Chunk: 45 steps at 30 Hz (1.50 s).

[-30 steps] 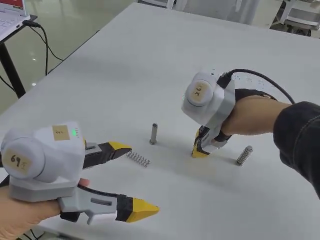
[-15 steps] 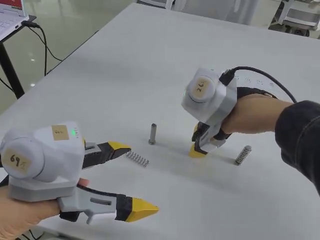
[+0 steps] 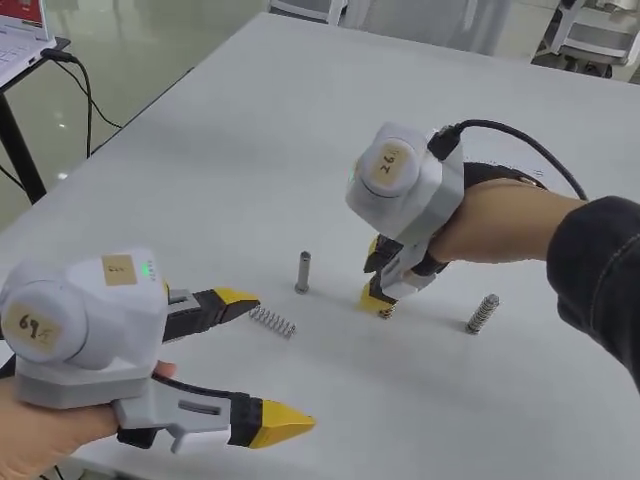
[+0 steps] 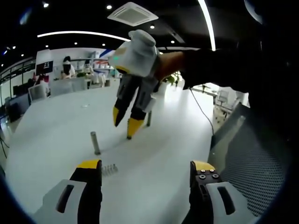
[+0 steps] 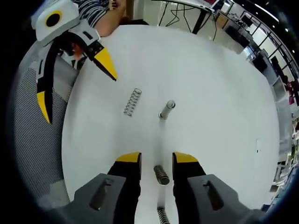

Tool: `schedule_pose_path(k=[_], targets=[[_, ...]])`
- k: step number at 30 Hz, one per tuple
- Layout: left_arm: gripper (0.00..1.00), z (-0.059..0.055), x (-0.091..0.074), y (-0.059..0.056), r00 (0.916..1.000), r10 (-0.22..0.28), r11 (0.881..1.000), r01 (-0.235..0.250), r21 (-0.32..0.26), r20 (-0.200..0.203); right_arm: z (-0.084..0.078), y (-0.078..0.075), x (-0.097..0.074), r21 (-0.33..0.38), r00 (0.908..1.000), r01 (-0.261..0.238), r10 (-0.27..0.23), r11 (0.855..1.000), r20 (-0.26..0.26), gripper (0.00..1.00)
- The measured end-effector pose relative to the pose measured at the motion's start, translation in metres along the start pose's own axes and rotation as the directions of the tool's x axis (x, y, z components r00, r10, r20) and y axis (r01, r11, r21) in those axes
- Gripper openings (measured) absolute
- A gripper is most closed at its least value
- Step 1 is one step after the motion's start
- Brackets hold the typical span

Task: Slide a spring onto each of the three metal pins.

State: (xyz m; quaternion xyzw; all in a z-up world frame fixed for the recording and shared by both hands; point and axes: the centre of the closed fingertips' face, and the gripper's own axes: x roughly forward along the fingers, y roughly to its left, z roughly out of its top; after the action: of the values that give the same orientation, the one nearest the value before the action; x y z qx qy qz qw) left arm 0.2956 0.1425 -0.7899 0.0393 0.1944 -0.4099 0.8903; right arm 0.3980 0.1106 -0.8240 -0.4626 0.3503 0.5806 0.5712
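Observation:
A bare metal pin stands upright on the white table, and a loose spring lies just in front of it. Another pin with a spring on it stands to the right. My right gripper points down at the table between them. In the right gripper view its jaws stand slightly apart around a short spring-covered pin, without touching it. The bare pin and loose spring lie beyond. My left gripper hovers open near the front edge, empty, beside the loose spring.
The white table stretches far back and to the right. A black cable trails from the right gripper. A desk with a laptop stands off the left edge. A person's sleeve covers the right side.
The right gripper has shifted a little left toward the bare pin, and its tips now stand around a short spring-covered pin. The left gripper has stayed in place.

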Motion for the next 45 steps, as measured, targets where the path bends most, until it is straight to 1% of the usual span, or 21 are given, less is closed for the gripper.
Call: schedule_pose_path(k=[4,9,15,21,23,27,32,39,42,45], targets=[[0.73,0.000,-0.001,0.000,1.0000,0.001,1.000,-0.001,0.001,0.001,0.006,0.006,0.002,-0.017,1.0000,0.003,-0.002,1.000,0.009,0.22],[0.73,0.000,-0.002,-0.001,1.0000,0.002,1.000,-0.002,0.002,0.000,0.014,0.013,0.004,-0.019,0.9997,-0.012,0.012,1.000,0.019,0.22],[0.73,0.000,-0.003,0.000,1.0000,0.004,1.000,-0.004,0.003,0.001,0.025,0.026,0.008,-0.025,0.9986,-0.036,0.037,0.999,0.037,0.21],[0.72,-0.001,-0.003,0.000,1.0000,0.005,1.000,-0.005,0.002,0.001,0.036,0.035,0.012,-0.026,0.9970,-0.052,0.054,0.998,0.057,0.20],[0.72,-0.002,-0.004,0.000,1.0000,0.006,1.000,-0.006,0.001,0.000,0.040,0.038,0.014,-0.020,0.9955,-0.063,0.064,0.998,0.070,0.20],[0.72,-0.003,-0.004,0.000,1.0000,0.007,1.000,-0.007,-0.001,-0.001,0.046,0.044,0.021,-0.015,0.9944,-0.074,0.075,0.997,0.074,0.19],[0.72,-0.004,-0.004,0.000,1.0000,0.005,1.000,-0.005,0.000,-0.004,0.053,0.047,0.030,0.010,0.9914,-0.089,0.088,0.996,0.096,0.18],[0.71,-0.006,-0.004,0.000,0.9999,0.004,1.000,-0.004,0.000,-0.010,0.055,0.048,0.042,0.042,0.9906,-0.091,0.086,0.995,0.106,0.16],[0.71,-0.007,-0.004,0.000,0.9999,0.004,1.000,-0.004,0.000,-0.011,0.056,0.046,0.045,0.051,0.9905,-0.086,0.080,0.995,0.112,0.16],[0.70,-0.008,-0.004,-0.001,0.9999,0.002,1.000,-0.002,0.002,-0.016,0.058,0.047,0.048,0.065,0.9894,-0.093,0.085,0.994,0.117,0.16]])
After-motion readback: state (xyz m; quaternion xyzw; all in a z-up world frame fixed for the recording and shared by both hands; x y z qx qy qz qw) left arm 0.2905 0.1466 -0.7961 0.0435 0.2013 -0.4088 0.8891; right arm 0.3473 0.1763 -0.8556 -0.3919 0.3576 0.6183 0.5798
